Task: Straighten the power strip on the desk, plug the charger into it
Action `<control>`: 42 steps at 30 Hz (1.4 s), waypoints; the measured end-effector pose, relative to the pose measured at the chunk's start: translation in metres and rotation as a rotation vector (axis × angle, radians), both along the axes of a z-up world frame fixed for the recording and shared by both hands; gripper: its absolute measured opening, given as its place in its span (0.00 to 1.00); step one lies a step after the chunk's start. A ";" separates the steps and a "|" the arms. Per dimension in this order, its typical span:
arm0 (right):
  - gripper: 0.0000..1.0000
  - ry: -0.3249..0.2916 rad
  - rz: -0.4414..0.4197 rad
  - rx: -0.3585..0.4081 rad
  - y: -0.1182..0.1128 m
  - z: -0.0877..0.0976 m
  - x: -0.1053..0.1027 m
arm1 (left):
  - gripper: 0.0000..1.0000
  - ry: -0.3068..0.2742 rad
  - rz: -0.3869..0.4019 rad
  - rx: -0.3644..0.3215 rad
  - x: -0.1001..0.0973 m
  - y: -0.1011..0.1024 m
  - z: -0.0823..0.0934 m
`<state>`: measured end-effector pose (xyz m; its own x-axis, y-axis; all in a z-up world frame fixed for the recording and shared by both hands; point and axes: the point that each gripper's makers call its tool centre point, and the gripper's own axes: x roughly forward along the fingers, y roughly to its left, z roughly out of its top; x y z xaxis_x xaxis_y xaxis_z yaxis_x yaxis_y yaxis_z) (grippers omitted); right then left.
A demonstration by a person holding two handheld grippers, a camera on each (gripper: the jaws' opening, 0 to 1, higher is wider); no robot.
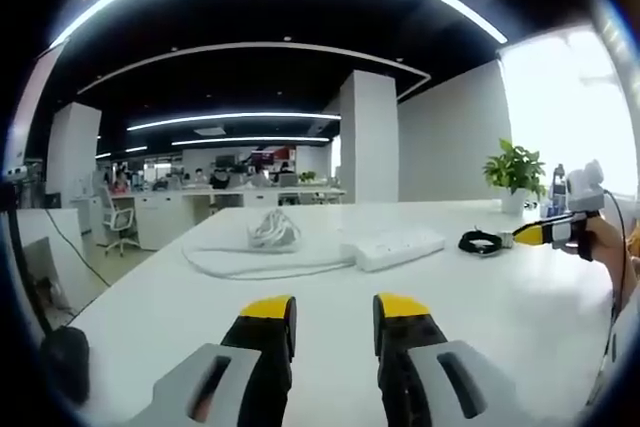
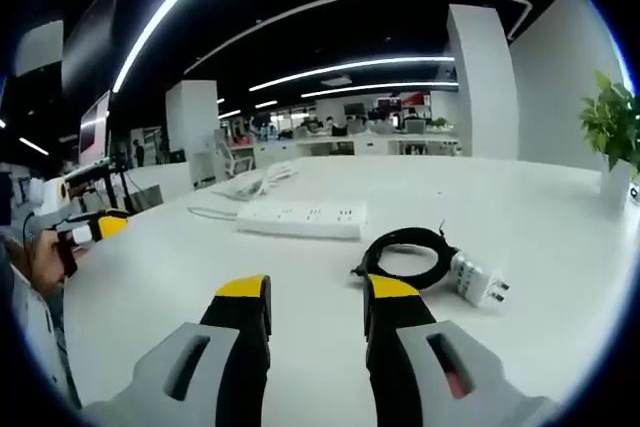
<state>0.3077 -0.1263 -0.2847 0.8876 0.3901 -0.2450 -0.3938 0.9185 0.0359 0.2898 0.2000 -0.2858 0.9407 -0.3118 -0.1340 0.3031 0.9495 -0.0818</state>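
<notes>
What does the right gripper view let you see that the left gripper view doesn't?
Right gripper view alone: the white charger with its prongs, lying at the end of its coiled black cable, close ahead of the open right gripper.

Left gripper view alone: the power strip's bundled white cord up close, beyond the open left gripper.

Both: the white power strip lying flat on the white desk, the potted plant, and the black cable coil. Neither gripper holds anything.
</notes>
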 end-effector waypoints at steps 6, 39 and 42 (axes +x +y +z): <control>0.36 0.000 0.017 -0.020 0.003 0.002 0.006 | 0.31 -0.006 -0.004 0.002 0.004 -0.001 0.002; 0.35 -0.017 0.118 0.036 0.029 0.014 0.025 | 0.31 0.009 -0.048 0.021 0.011 -0.001 -0.002; 0.34 -0.016 0.117 0.041 0.031 0.013 0.028 | 0.31 0.004 -0.056 0.023 0.014 -0.002 0.000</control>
